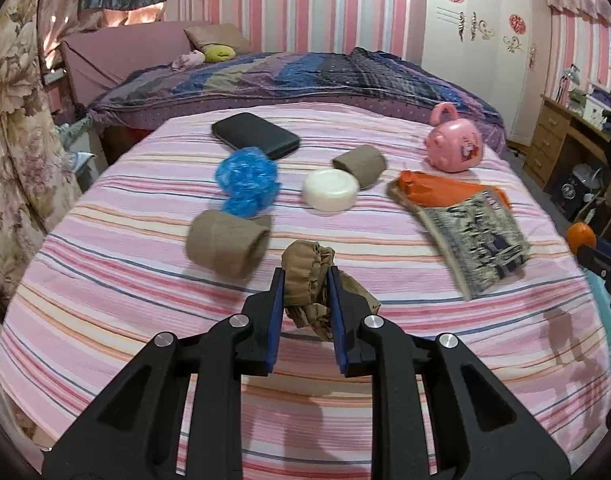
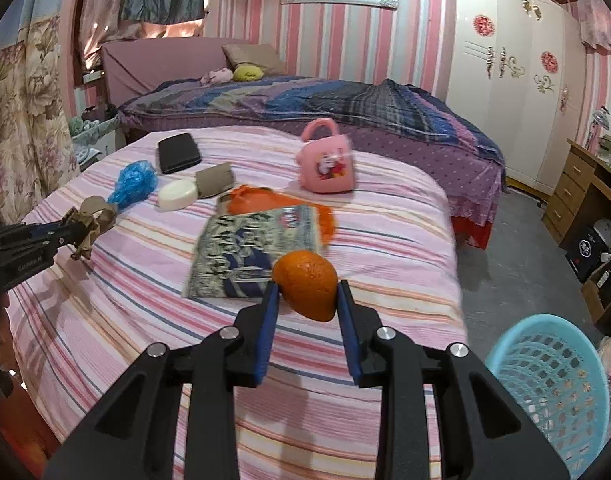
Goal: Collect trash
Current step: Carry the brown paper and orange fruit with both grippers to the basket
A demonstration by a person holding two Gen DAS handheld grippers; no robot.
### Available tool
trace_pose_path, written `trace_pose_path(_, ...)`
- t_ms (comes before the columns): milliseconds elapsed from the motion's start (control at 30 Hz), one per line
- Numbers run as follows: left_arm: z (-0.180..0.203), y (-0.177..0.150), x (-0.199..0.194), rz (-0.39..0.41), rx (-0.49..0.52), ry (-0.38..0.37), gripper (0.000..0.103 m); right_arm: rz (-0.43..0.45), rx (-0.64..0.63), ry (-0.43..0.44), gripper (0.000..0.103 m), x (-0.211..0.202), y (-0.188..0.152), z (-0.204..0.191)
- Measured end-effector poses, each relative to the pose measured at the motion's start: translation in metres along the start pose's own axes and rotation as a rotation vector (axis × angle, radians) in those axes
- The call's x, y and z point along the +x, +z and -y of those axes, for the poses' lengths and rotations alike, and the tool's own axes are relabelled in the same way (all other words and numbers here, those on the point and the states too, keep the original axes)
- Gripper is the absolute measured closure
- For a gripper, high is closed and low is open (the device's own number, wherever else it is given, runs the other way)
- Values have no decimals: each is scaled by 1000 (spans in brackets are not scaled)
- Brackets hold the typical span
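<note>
Both held items, crumpled brown paper (image 1: 307,280) and orange peel (image 2: 305,286), are partly hidden by fingers.

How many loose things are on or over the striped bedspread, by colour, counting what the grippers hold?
Brown: 3, the crumpled paper and two rolls
Blue: 1, plastic wad
Black: 1, case
White: 1, round tub
Pink: 1, mug
Orange: 2, peel and bag
Printed: 1, packet
Total: 10

Blue basket (image 2: 553,392) cut by frame edge; printed bag (image 1: 477,244) motion-blurred, lettering unreadable.
</note>
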State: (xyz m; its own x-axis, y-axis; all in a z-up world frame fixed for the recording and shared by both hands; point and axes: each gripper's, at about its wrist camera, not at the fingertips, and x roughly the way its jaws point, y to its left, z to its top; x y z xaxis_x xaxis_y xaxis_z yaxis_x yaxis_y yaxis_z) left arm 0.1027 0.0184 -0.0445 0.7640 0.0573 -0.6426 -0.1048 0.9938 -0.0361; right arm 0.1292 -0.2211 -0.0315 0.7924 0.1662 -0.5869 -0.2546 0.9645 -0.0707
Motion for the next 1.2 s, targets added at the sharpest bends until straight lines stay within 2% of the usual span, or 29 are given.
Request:
trace_pose_path(100,15,4,-1,14,19,-6,83,6,22,-32,73,-8,-3,21)
trace_pose_path(400,76,6,-6,42,69,-89,83,7,118,-149,73,-37,-22,102)
trace_pose_path(567,135,5,-7,43,113,-168,83,-9,146,-230,73,-48,-33,141)
trace_pose_path(667,179,2,-12,49,155,-228,83,-14,226,-281,73,-60,-48,179)
trace_pose_path(800,243,-4,-24,66,223,-299,83,-27,245,-324,73,-65,-60,204)
trace_pose_path(900,274,-9,-28,62,244,-331,83,-41,280,-348,73,-70,-72,230)
trace_pose_path(1200,351,-18,-25,-3,294,-430,83,-28,358,-373,73,-85,-93,264)
